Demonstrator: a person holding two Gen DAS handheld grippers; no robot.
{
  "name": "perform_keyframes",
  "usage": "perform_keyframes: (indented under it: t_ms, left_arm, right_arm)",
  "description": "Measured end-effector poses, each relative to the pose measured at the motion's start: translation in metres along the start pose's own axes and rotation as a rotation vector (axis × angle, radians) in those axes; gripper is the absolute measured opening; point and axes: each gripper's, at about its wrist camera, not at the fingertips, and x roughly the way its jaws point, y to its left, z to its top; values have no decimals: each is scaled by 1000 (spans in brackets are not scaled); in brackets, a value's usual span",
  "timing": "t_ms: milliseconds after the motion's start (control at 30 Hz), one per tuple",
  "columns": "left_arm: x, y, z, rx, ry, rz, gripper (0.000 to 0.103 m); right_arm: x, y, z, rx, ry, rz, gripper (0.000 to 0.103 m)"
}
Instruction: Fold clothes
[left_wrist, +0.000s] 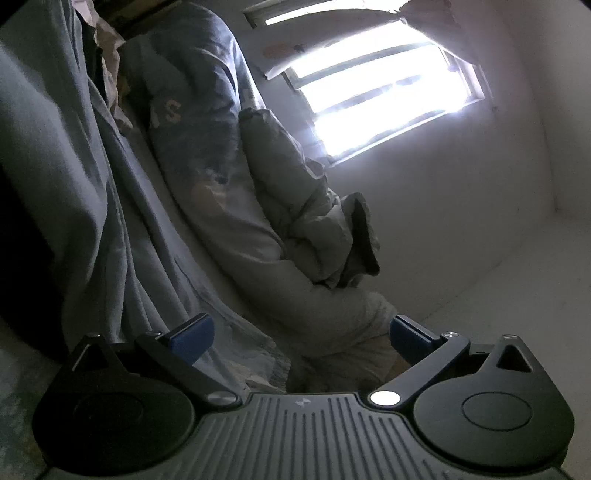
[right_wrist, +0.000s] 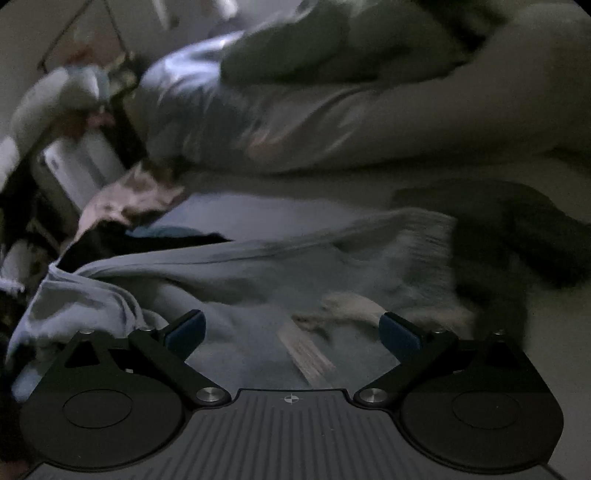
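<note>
pale bed (right_wrist: 461, 177) bears blue garment (right_wrist: 229, 280), dark cloth (right_wrist: 517, 236).

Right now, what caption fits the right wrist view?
Right gripper open above a crumpled light-blue garment on the bed, a dark garment beside it.

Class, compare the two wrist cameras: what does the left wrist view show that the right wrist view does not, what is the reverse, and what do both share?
Only the left wrist view: a bright barred window and the open left gripper.

Only the right wrist view: a dark garment, a cluttered heap of blurred things at left, and the open right gripper, nothing between its fingers.

Both: the crumpled light blue garment and pale bedding behind it.
</note>
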Motion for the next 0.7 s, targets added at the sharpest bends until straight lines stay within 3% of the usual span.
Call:
perform_keyframes:
  t_ms: [167,300,400,500,700]
  left_arm:
    - [3,-3,-4,21,15,11,103]
    - [9,-5,-11,50,42,26,103]
    - [13,-6,-17,75,69,35,103]
    - [17,-6,-21,95,90,41,103]
    - [24,-4,-27,115,115,53,103]
  right_arm:
    - [-27,-35,-90,-29,-41,-90,101]
    - [-8,-39,-141,-95,10,-11,101]
    - [2,-47,-147,-105,-35,10,101]
    - [15,-56,-143,-137,-23,22,101]
    - [24,-60,-137,-300,-25,145,100]
